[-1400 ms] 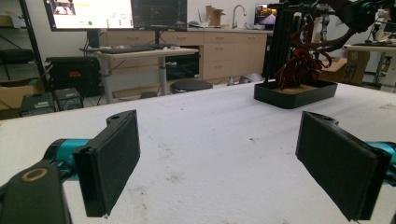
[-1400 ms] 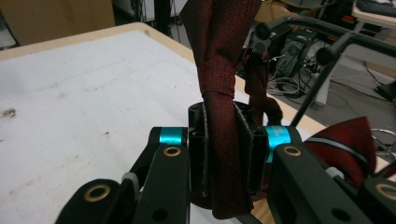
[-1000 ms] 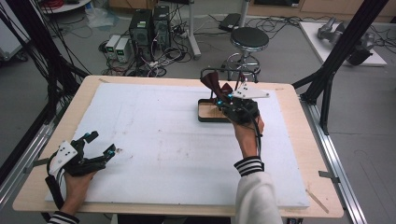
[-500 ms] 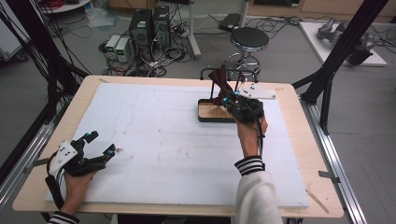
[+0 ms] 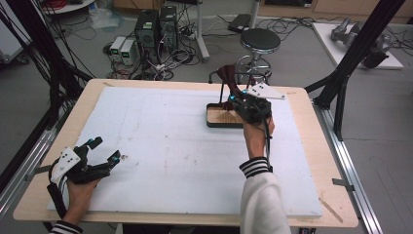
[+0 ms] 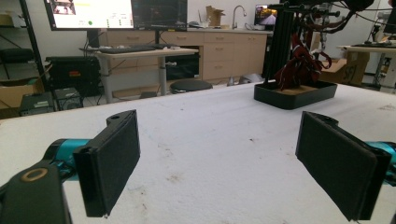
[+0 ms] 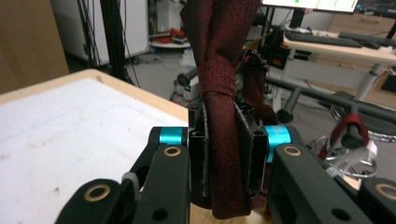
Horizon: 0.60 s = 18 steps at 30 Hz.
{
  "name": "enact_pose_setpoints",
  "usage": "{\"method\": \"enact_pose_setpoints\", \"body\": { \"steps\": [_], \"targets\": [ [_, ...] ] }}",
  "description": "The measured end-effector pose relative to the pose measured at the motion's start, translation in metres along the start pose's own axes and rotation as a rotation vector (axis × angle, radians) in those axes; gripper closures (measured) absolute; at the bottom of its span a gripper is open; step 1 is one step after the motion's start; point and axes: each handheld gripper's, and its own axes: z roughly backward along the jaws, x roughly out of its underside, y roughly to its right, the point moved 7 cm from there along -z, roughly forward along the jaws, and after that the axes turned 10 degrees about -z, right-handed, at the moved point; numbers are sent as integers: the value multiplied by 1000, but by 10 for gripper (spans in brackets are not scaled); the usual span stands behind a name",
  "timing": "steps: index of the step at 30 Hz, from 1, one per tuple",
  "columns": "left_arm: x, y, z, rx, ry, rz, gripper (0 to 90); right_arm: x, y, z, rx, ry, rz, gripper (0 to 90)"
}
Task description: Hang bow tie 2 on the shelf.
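Work in hand: we are handling a dark red necktie [image 7: 219,107] over a black tray [image 5: 214,122] at the far right of the white table [image 5: 160,151].
Right gripper: our right gripper [image 7: 227,154] has its jaws pressed together on the necktie just below its knot, the cloth pinched flat between the pads.
Left gripper: our left gripper [image 6: 238,163] rests near the front left corner of the table, its jaws spread wide with nothing between them.
Necktie: it hangs from a thin black stand [image 5: 221,80] that rises from the tray, and its lower end trails down toward the tray floor; in the left gripper view the cloth bunches above the tray.
Done so far: we judge the grasp is secure and the necktie is gathered at the tray.
Left to do: we cannot tell whether it is to come off the stand or settle into the tray; either way the necktie is neither free of the stand nor fully laid down, and our left gripper has no part yet.
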Motion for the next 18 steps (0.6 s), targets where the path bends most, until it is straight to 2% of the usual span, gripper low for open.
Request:
{"method": "enact_pose_setpoints", "body": {
  "steps": [6,11,18],
  "targets": [
    [0,0,0,1,0,4,142,-8,-1,-8,12,25,-2,770],
    [0,0,0,1,0,4,141,-9,-2,-15,4,28,-17,770],
    [0,-1,0,0,0,7,142,-13,-9,-26,-13,34,-14,770]
  ]
}}
